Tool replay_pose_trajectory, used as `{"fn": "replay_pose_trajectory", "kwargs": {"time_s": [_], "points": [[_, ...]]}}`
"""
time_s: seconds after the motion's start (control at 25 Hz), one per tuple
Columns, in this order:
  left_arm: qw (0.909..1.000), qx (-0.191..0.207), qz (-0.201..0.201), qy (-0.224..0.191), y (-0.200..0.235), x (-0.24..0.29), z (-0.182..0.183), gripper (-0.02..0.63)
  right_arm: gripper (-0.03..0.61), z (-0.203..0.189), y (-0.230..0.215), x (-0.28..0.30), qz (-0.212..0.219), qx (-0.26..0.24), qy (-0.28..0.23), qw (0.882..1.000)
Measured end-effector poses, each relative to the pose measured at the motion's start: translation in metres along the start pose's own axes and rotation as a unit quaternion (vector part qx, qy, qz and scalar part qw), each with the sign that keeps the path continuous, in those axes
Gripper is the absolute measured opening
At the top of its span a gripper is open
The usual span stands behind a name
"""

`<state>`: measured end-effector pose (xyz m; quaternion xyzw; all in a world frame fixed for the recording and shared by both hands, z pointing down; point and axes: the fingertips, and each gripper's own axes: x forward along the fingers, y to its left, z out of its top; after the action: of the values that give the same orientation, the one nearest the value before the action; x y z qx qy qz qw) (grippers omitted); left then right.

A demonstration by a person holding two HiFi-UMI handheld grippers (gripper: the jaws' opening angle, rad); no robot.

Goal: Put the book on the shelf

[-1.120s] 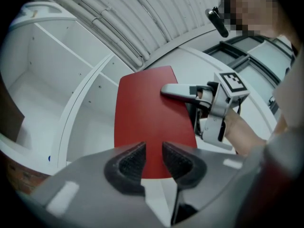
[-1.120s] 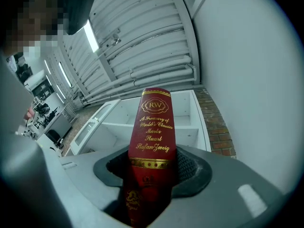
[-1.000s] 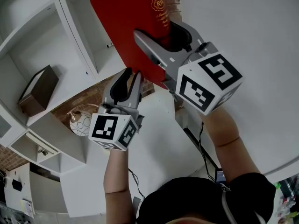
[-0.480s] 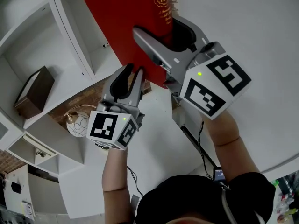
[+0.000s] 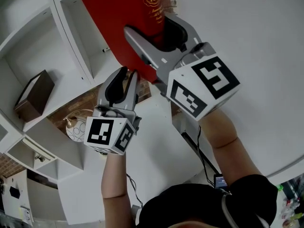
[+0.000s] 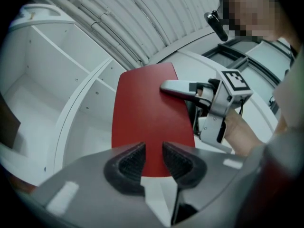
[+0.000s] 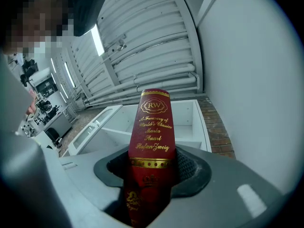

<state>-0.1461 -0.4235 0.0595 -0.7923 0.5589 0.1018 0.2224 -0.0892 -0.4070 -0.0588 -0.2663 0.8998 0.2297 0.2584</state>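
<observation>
The red book (image 5: pixel 118 13), with gold lettering on its spine (image 7: pixel 152 127), is held upright in front of the white shelf unit (image 5: pixel 71 32). My right gripper (image 5: pixel 152 27) is shut on the book's lower part, one pad on each cover (image 7: pixel 152 163). My left gripper (image 5: pixel 127 72) sits just under the book's lower corner. Its jaws (image 6: pixel 153 148) stand a narrow gap apart with nothing gripped; the book's red cover (image 6: pixel 147 122) shows beyond them. In the left gripper view the right gripper (image 6: pixel 190 89) clamps the book from the right.
A brown box (image 5: pixel 33 96) lies in a shelf compartment at the left. A round white ornament (image 5: pixel 76 127) sits lower, by a brick wall (image 5: pixel 80 103). Open white compartments (image 7: pixel 190 113) lie behind the book. A plain white wall (image 5: pixel 256 42) fills the right.
The book and my right gripper have shifted a little left and up in the head view. My left gripper followed, staying under the book's lower corner.
</observation>
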Motion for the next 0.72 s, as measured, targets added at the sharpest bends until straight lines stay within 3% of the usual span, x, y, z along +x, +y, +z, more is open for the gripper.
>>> {"fn": "replay_pose_trajectory", "kwargs": {"time_s": [0.36,0.72], "points": [[0.9987,0.030,0.041,-0.008,0.014,0.005,0.013,0.100,0.225,-0.020,-0.012,0.015,-0.010,0.021,-0.009,1.000],[0.9952,0.052,0.077,-0.032,0.046,0.009,0.053,0.100,0.225,-0.041,-0.015,0.041,-0.009,0.038,-0.004,0.999]]}}
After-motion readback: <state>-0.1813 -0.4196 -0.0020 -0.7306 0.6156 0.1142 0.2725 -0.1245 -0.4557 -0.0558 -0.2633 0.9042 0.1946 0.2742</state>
